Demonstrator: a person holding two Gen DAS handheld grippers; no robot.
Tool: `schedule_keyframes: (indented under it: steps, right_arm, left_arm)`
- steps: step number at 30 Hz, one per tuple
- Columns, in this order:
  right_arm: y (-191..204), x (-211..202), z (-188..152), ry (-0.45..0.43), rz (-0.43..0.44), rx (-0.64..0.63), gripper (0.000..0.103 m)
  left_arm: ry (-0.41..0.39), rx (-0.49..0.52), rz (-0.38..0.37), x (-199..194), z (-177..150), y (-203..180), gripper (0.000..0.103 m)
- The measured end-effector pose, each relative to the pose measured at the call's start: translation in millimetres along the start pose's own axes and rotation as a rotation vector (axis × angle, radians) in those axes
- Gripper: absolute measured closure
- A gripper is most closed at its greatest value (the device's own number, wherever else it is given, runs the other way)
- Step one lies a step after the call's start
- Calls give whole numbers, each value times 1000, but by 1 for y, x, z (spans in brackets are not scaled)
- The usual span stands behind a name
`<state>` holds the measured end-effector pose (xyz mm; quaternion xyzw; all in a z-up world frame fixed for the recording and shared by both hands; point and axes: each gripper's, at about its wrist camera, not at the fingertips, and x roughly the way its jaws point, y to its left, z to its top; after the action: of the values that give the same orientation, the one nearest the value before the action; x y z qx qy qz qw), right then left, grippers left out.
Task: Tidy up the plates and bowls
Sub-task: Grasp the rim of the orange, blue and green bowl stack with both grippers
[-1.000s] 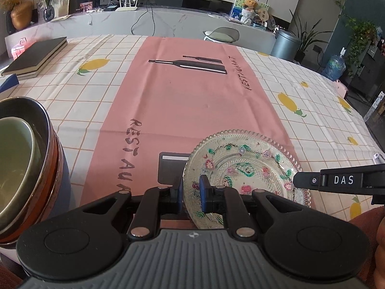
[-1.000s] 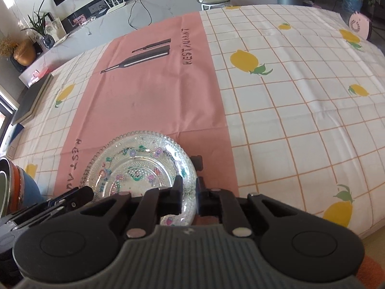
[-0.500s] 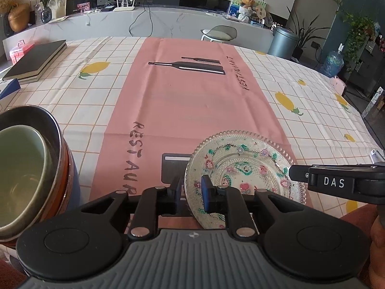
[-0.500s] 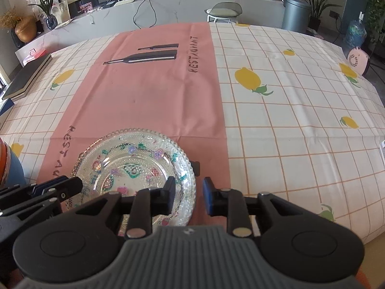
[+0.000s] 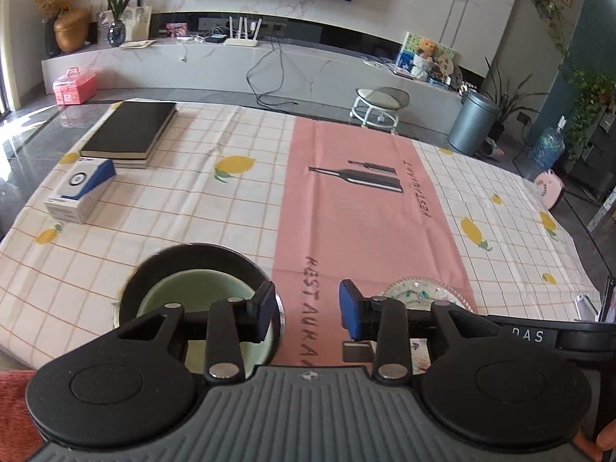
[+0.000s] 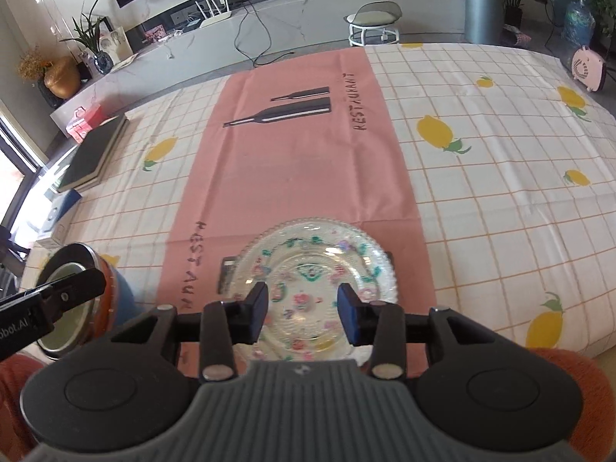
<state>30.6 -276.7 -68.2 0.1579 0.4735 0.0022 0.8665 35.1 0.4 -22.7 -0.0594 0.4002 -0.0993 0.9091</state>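
Observation:
A clear glass plate (image 6: 315, 269) with painted flowers lies flat on the pink runner near the table's front edge; its rim also shows in the left wrist view (image 5: 423, 288). A stack of bowls (image 5: 192, 292), pale green inside dark ones, stands to its left, and shows in the right wrist view (image 6: 73, 277). My left gripper (image 5: 306, 313) is open and empty, between the bowls and the plate. My right gripper (image 6: 302, 310) is open and empty above the plate's near half.
A small dark card (image 6: 227, 273) lies under the plate's left edge. Black books (image 5: 131, 133) and a white and blue box (image 5: 79, 190) sit at the far left of the table. The tablecloth (image 6: 481, 177) stretches wide to the right.
Both grippers have opened and let go of the plate's rim. Both have risen and drawn back; the left one has swung left toward the bowls.

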Motion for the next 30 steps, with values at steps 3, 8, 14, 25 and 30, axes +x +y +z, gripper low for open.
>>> schedule_keyframes:
  steps: [3,8,14,25,30]
  right_arm:
    - [28,-2,1,15,73,13,46]
    - [78,11,1,73,171,9,37]
    - [123,42,-5,151,192,-7,36]
    - [123,106,-11,301,217,135,47]
    - [121,120,-11,318,250,179,47]
  left_arm:
    - [-20,-72,28,-12,7,32,50]
    - [-4,-224,101,-10,10,86,42]
    - [104,-332,91,17,-4,126,41]
    - [235,-485,12,61,-20,152,39]
    - [265,-517,-16,71,-23,154,41]
